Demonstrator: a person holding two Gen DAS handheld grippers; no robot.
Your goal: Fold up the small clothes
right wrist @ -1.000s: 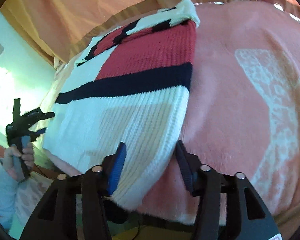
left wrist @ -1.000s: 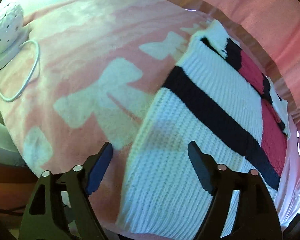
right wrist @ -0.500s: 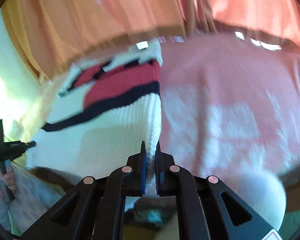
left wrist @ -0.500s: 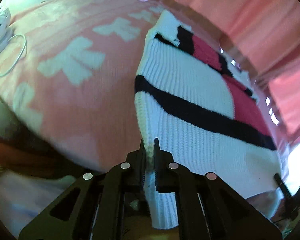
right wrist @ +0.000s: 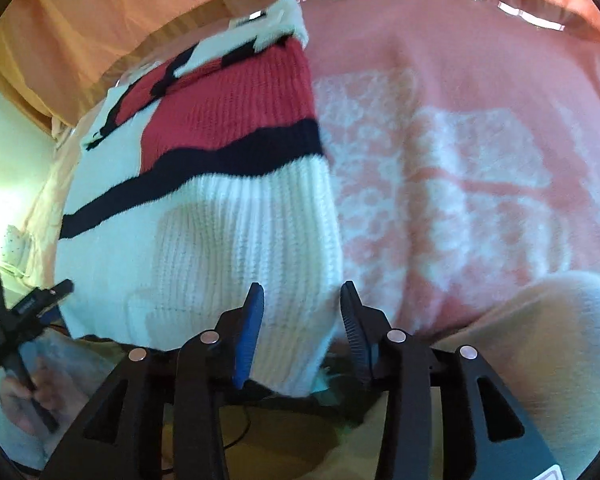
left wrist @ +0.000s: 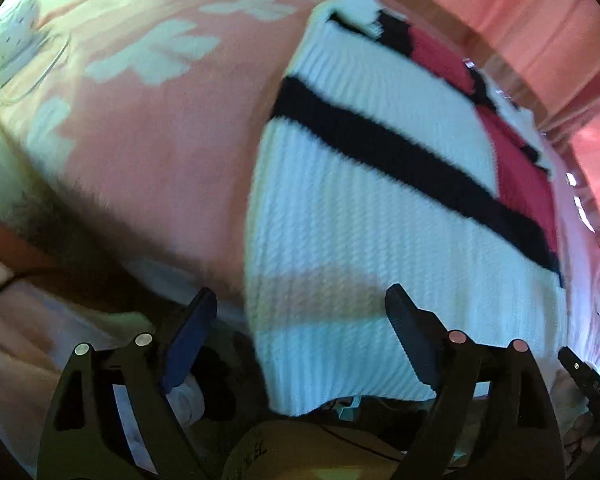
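Knit sweater [left wrist: 372, 208] lies flat on pink blanket [left wrist: 152, 120], hem hanging over the near bed edge. Left gripper [left wrist: 296, 332] jaws wide open, holding nothing, at hem's left corner. Right gripper [right wrist: 300, 320] jaws open, straddling hem's right corner [right wrist: 296, 344], not clamped.

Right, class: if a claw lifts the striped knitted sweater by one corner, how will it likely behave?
The sweater will probably flop and drape, since its near edge already hangs limp over the bed edge. The chunky ribbed knit suggests some weight, so it may sag. Its rough texture should grip rather than slip against the pink blanket.
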